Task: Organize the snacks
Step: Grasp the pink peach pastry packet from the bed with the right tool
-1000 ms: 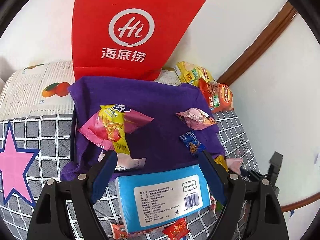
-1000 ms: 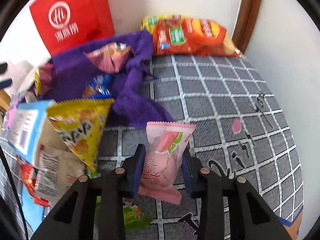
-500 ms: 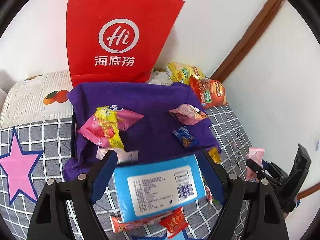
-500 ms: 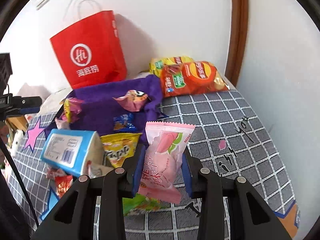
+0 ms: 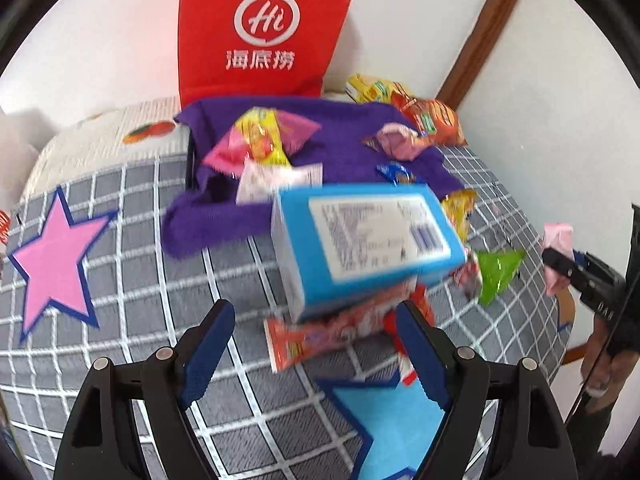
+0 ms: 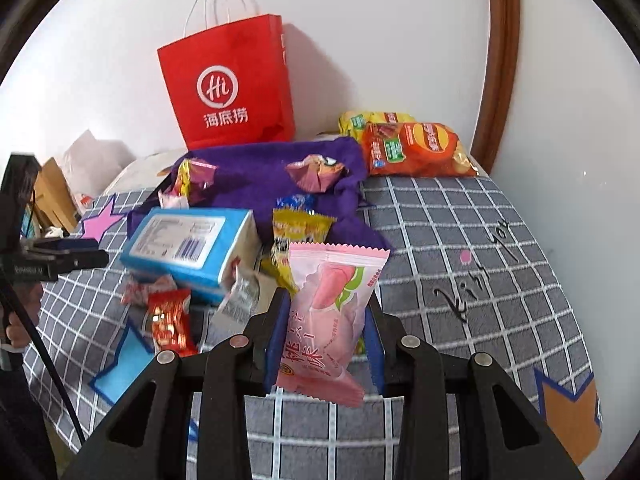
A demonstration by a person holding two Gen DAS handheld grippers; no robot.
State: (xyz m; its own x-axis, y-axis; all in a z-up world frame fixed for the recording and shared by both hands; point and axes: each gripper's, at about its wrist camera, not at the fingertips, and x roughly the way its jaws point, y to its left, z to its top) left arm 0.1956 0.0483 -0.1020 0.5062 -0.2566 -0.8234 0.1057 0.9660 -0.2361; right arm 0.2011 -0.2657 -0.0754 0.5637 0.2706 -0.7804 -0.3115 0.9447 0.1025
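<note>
Two grippers differ: right gripper (image 6: 326, 332) pinches an upright pink peach-candy packet (image 6: 326, 320), while left gripper (image 5: 316, 344) gapes empty, blue tissue pack (image 5: 368, 240) just ahead.

Bag (image 6: 232, 92) behind cloth (image 6: 256, 184), box (image 6: 192, 244) before cloth

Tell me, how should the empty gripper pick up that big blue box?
Probably from above, across its two long sides. The blue box lies flat on its wide face, label up, propped on small snack packets, so those sides are free. The left gripper is open and looks wide enough for the narrow width, not the length. The right gripper is busy holding the pink peach packet.
</note>
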